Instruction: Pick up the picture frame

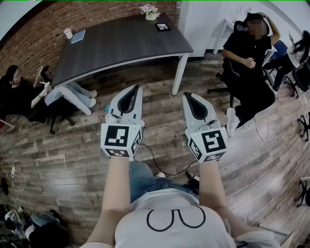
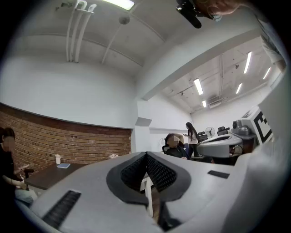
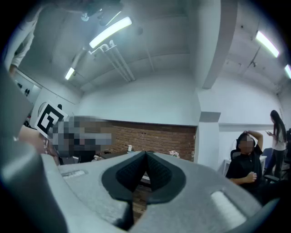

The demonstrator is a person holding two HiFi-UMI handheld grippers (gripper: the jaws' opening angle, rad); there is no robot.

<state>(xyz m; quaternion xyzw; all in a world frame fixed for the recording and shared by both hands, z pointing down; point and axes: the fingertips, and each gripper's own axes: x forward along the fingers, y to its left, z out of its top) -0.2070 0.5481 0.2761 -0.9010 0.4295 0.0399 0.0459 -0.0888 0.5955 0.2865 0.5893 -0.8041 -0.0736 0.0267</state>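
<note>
A small black picture frame (image 1: 162, 26) lies flat near the far right corner of the dark table (image 1: 121, 43). My left gripper (image 1: 133, 88) and right gripper (image 1: 188, 95) are held side by side over the wooden floor, well short of the table, both shut with nothing between the jaws. In the left gripper view the left gripper (image 2: 146, 157) points about level toward the table (image 2: 45, 175); the frame is not visible there. In the right gripper view the right gripper (image 3: 145, 154) also points level, its tips meeting in front of the brick wall.
On the table stand a flower pot (image 1: 150, 12), a white cup (image 1: 68, 33) and a blue notebook (image 1: 77, 36). One person sits at the left (image 1: 19, 94) by the table's end, another on a chair at the right (image 1: 249, 63). A cable (image 1: 162, 164) lies on the floor.
</note>
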